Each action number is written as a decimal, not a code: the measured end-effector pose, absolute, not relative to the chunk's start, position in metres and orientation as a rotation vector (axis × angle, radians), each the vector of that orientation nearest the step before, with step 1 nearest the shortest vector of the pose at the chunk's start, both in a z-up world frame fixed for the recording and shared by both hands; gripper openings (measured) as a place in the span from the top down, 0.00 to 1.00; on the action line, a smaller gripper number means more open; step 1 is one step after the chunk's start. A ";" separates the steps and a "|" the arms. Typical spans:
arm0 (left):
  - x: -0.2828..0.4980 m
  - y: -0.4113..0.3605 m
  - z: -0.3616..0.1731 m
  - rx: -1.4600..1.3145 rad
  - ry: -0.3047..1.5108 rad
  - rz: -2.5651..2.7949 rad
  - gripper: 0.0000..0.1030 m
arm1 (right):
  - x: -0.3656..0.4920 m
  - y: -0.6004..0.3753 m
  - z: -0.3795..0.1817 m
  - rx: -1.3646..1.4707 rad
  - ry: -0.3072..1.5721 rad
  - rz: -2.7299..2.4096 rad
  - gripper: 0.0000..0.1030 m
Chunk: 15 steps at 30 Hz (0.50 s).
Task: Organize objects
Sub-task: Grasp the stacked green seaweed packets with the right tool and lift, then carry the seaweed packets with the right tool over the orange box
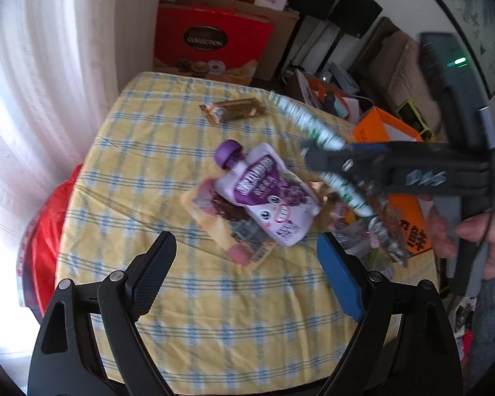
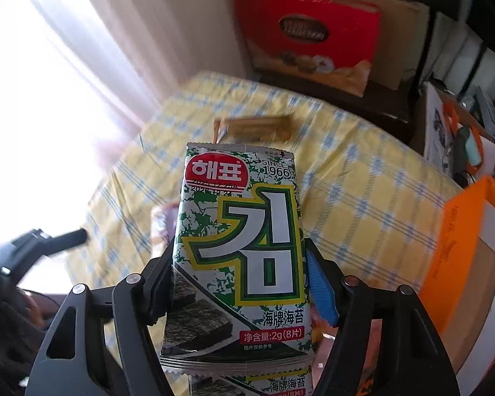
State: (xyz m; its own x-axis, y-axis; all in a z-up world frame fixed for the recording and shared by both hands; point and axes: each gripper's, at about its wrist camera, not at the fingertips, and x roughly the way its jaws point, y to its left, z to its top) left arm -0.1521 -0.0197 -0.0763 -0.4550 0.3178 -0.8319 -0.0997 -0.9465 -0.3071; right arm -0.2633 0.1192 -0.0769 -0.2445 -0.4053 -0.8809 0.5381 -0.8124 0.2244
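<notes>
Right gripper [image 2: 241, 274] clamping seaweed packet [image 2: 241, 247], left gripper [image 1: 244, 274] wide, empty

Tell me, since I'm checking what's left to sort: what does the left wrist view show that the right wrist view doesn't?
Only the left wrist view: the purple pouch lying on a flat packet, and the open, empty left gripper. Only the right wrist view: the seaweed packet's printed front. Both: the right gripper shut on that seaweed strip, the gold packet and the checked tablecloth.
</notes>
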 end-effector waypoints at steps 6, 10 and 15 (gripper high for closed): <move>-0.148 -0.001 -0.069 -1.423 -0.453 2.326 0.17 | -0.254 0.144 -0.047 1.399 0.036 -2.145 0.31; -0.142 0.022 -0.060 -1.376 -0.423 2.287 0.15 | -0.252 0.144 -0.051 1.420 0.011 -2.186 0.31; -0.145 0.041 -0.072 -1.428 -0.343 2.272 0.18 | -0.252 0.144 -0.072 1.471 -0.102 -2.131 0.31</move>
